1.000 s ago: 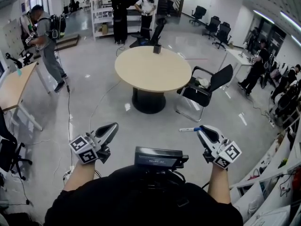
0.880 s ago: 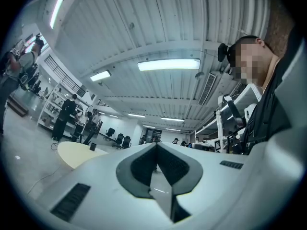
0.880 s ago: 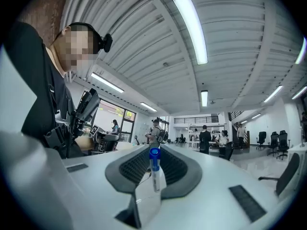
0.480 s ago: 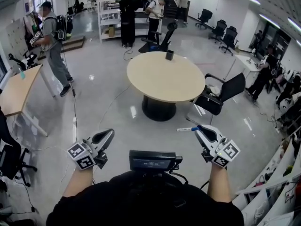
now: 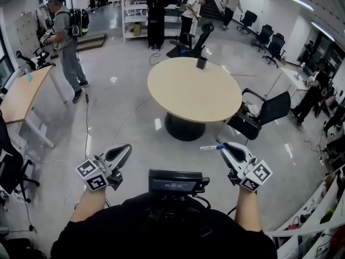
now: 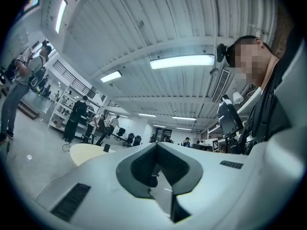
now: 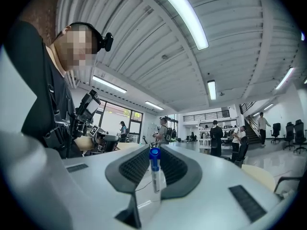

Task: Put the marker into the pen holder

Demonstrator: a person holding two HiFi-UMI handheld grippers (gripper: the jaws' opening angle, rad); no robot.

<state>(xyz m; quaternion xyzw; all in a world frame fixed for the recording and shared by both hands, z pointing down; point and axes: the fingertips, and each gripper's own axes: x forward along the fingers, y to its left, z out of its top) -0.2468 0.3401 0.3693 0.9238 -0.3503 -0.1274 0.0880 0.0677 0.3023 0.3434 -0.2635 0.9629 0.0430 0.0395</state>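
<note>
The marker, white with a blue cap, lies crosswise in my right gripper, which is shut on it at waist height. In the right gripper view the marker stands between the pads with its blue cap up. A small black pen holder stands at the far edge of the round beige table, well ahead of both grippers. My left gripper is held level with the right one, its jaws together on nothing. The left gripper view shows the pen holder small on the distant table.
A black office chair stands at the table's right side. A long wooden desk is at the left. Cables run over the grey floor. Several people stand by the shelves at the back.
The whole view has moved forward and right, so the round table is nearer and more centred. Both grippers keep the same pose, and the marker stays held.
</note>
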